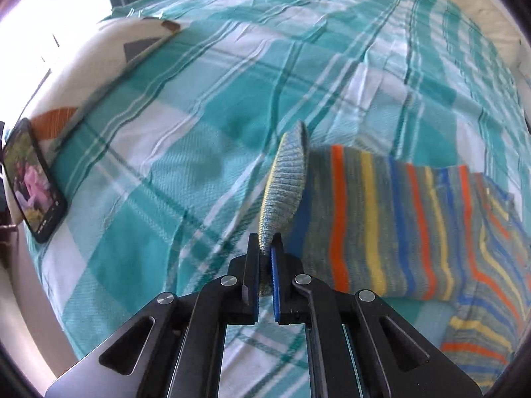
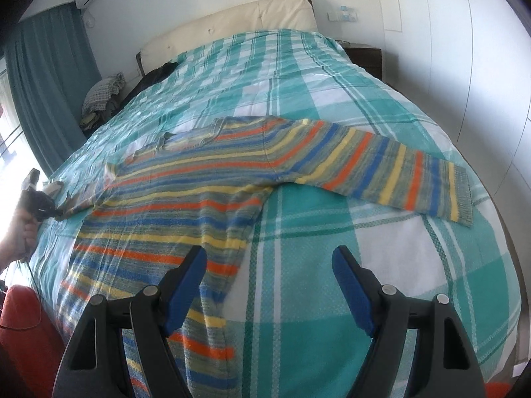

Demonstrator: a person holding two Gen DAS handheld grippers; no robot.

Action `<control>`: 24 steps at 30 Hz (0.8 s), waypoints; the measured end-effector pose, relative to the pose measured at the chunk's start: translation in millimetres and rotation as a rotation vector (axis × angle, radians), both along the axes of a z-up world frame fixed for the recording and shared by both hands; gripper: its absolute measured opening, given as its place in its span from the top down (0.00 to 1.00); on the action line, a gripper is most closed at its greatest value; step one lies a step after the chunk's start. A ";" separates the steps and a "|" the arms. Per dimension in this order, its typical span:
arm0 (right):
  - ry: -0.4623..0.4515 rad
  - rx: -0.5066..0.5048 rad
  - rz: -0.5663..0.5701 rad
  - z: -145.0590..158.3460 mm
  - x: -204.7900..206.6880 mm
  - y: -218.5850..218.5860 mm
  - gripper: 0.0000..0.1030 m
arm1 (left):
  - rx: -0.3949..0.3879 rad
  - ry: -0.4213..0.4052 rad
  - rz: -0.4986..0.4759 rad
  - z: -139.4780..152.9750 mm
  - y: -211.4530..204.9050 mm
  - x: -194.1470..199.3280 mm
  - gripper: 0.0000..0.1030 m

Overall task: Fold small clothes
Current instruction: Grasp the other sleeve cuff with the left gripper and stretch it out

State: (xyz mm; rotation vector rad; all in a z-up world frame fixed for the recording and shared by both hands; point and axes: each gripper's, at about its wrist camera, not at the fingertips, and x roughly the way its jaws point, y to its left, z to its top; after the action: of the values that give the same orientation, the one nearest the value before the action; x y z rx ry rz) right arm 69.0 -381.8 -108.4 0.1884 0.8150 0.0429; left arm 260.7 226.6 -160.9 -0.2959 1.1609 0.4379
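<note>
Plaid bedspread [image 2: 332, 106] under striped knit sweater [image 2: 186, 179]

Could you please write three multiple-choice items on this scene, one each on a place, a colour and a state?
1. Where does the smartphone stand?
A. on the sweater
B. propped at the left edge of the bed, against a pillow
C. between the right fingers

2. What colours is the bedspread?
A. teal and white check
B. plain red
C. black with dots

3. In what state is the left gripper?
A. open above the bed
B. shut on nothing
C. shut on the ribbed cuff of the striped sweater

Answers: 1 B, the left wrist view shows the phone leaning upright against the pillow at the left. 2 A, teal and white checks cover the bed in both views. 3 C, the cuff is pinched between the left fingers, while the right gripper is open.
</note>
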 end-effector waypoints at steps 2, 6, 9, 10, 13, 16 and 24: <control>0.005 -0.020 0.012 -1.1 -0.5 4.9 0.25 | 0.001 -0.006 0.012 -2.1 -2.0 -2.6 0.97; 0.024 -0.033 0.017 -4.9 1.1 7.9 0.25 | -0.003 -0.003 0.057 1.2 3.0 -10.4 0.97; 0.027 -0.033 0.013 -5.9 0.4 6.4 0.25 | -0.005 0.017 0.065 -3.0 14.5 -19.8 0.97; 0.027 -0.033 0.012 -6.1 0.5 6.0 0.25 | -0.004 0.025 0.064 -3.0 18.6 -24.4 0.97; 0.031 -0.032 0.012 -7.4 1.4 5.5 0.25 | -0.008 0.028 0.063 -5.7 22.7 -30.0 0.97; 0.040 -0.035 0.015 -9.2 2.7 6.3 0.25 | -0.005 0.034 0.061 -6.5 21.5 -29.7 0.97; 0.046 -0.033 0.016 -11.6 4.2 5.3 0.25 | 0.010 0.057 0.033 -14.7 17.9 -30.4 0.97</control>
State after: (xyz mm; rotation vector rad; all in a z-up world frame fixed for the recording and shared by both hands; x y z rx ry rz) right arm 73.2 -376.6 -120.0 0.1520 0.8629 0.0402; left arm 230.3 244.5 -175.6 -0.2957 1.2105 0.4836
